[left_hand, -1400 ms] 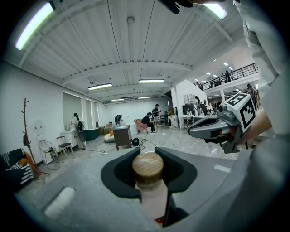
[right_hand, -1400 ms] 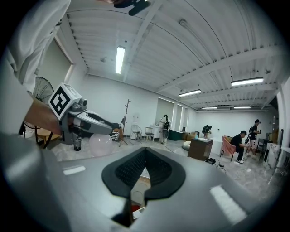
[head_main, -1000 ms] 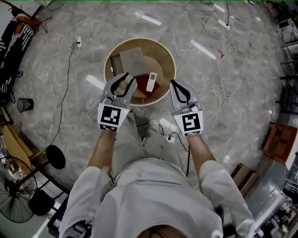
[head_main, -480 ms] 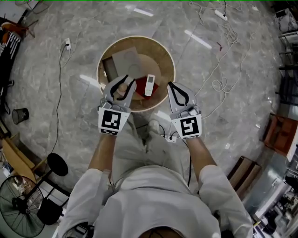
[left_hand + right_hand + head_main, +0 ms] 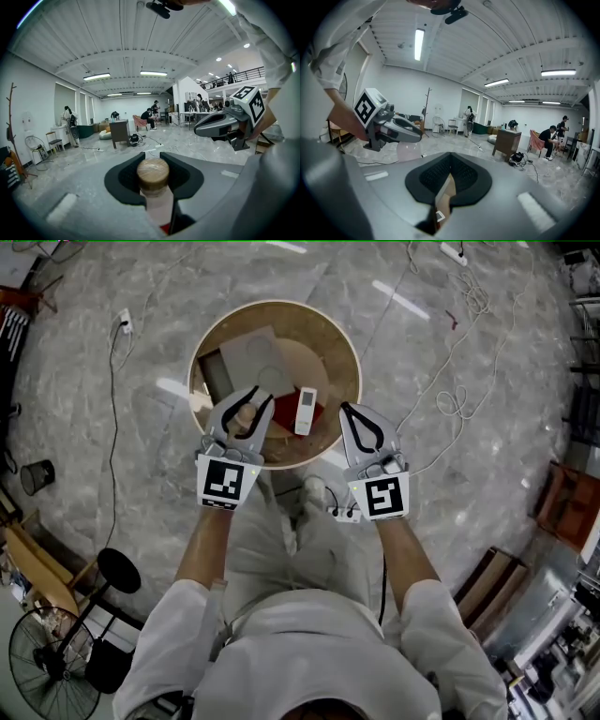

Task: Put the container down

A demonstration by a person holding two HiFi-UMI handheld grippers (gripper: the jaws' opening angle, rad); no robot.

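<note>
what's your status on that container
Left tool shut on capped bottle. Right tool shut on rim of container. Loose cable on floor alongside.

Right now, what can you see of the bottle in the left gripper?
The bottle has a pale, pinkish translucent body and a round tan cork-like cap. It stands upright, cap up, clamped between the dark pads of the left gripper. In the head view it shows over the wooden tub.

Strip lights (image 5: pixel 418 43) bright; floor (image 5: pixel 141 456) glare; fisheye edges.
</note>
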